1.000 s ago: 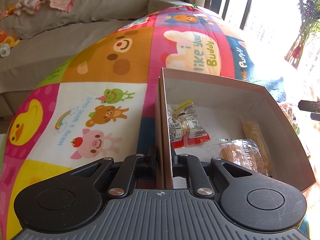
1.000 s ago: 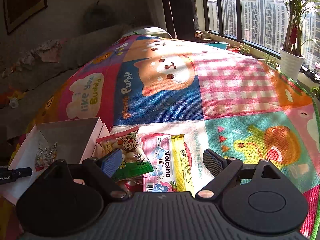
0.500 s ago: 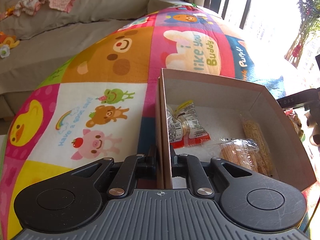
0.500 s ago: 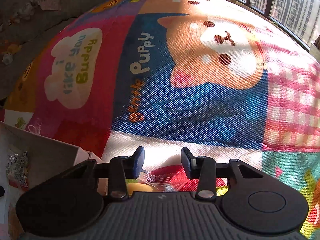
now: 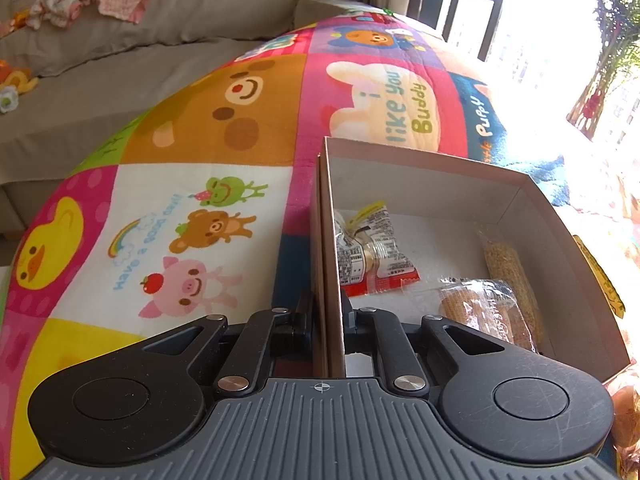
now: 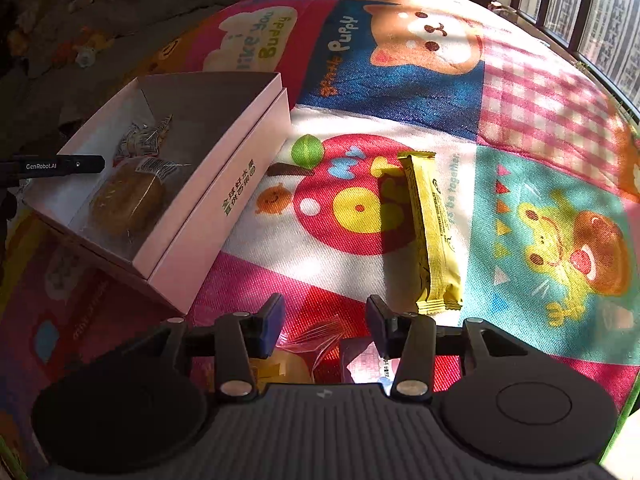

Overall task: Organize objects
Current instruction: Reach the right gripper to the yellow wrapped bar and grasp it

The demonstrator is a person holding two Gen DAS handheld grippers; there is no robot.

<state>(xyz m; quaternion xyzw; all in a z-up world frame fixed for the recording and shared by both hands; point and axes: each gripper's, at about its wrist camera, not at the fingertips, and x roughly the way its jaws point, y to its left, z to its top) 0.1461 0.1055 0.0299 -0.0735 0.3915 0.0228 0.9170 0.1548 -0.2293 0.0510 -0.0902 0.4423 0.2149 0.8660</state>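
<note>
One shallow, pale pink cardboard box [image 5: 448, 168] sits open on a patchwork cartoon-animal play mat [image 5: 192, 216]. Three wrapped snacks lie inside the box: a clear-and-red packet holding a round pastry [image 5: 370, 250], a clear-wrapped brown biscuit [image 5: 484, 312] and a long clear-wrapped grain bar [image 5: 510, 276] along the far wall. The black left gripper [image 5: 327, 320] is clamped on the box's near wall, one finger outside and one inside. The box side carries two lines of green Chinese characters, too small to read.

Outside the box, one yellow foil-wrapped bar [image 6: 432, 232] lies on the mat well to its right; its print is illegible. The black right gripper [image 6: 326, 326] hovers with its jaws opening; a crinkled clear wrapper [image 6: 316, 338] lies below the gap, and the pads do not press on it. Mat panels read "I like you Buddy", "Little Puppy" and "Have a good day!". A black bar at the left of the right wrist view reads "GenRobot.AI".
</note>
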